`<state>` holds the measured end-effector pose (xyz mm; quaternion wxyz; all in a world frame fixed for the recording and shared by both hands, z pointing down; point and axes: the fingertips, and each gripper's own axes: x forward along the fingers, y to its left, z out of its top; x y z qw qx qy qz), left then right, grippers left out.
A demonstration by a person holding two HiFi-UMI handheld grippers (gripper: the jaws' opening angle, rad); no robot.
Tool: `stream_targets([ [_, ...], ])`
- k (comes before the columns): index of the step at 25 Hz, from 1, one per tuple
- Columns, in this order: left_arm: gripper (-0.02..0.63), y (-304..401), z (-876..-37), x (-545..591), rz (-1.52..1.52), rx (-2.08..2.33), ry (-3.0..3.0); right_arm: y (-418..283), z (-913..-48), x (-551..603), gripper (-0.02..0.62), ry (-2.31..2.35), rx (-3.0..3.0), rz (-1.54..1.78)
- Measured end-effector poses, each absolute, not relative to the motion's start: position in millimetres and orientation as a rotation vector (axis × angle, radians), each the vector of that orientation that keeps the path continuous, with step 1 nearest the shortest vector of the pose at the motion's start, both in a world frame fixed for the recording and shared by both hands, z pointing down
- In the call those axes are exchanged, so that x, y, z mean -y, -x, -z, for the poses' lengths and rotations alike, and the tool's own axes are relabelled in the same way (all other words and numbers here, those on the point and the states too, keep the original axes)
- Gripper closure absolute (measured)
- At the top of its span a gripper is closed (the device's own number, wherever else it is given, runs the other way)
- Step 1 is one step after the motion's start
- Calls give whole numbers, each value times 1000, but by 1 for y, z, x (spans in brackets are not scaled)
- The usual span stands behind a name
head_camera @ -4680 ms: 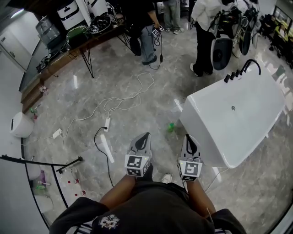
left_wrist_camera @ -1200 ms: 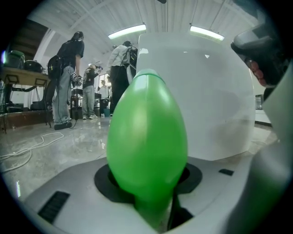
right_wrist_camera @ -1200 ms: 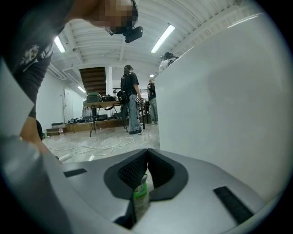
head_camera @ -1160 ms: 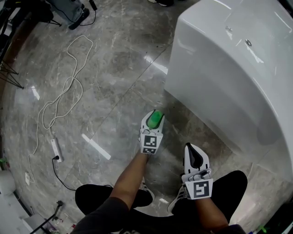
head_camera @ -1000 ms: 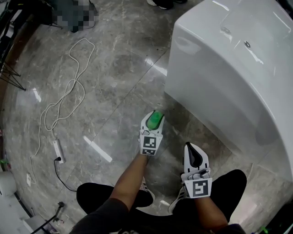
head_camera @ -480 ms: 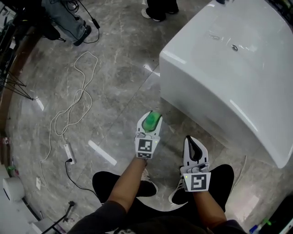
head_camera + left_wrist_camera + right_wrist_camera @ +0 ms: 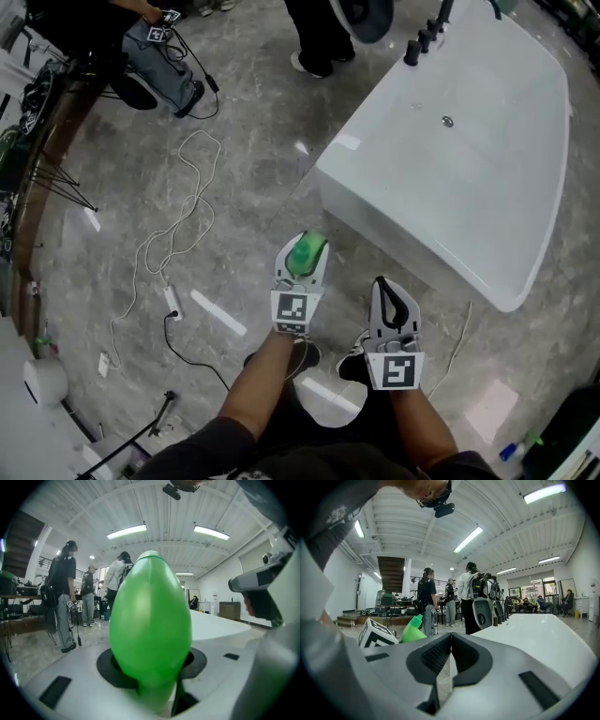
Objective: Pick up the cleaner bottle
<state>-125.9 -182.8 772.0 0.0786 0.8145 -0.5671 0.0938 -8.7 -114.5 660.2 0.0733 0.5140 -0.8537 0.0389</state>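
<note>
The cleaner bottle is bright green and rounded, and my left gripper is shut on it, holding it high above the floor. In the left gripper view the bottle fills the middle, standing upright between the white jaws. My right gripper hangs beside it to the right, shut with nothing in it. In the right gripper view its black pads meet, and the green bottle shows to the left behind the left gripper's marker cube.
A white bathtub with black taps stands ahead on the right. A white cable and a power strip lie on the grey marble floor at left. People stand at the far side.
Both grippers have risen together, the left one still holding the green bottle. The floor and bathtub now look further below, and more of the room shows.
</note>
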Motion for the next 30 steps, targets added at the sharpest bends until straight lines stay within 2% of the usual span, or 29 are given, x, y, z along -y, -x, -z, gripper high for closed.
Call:
stream_targets([
  [6,426,95,-627,163,-298,1677,-2460,-26,-533,97,578,-1601,2570,-103],
  [12,426,37,-515,144,-258,1595,-2501,-82,-460,73,578,-1647,2526,-31],
  [23,426,-56,-456,133,-252,1438,-2593,-173,-400,68,578,-1887,2395,37],
  [30,426,-79,-440,162,-260,1327,-2659,-206,-392,98,578,-2074,2243,-8],
])
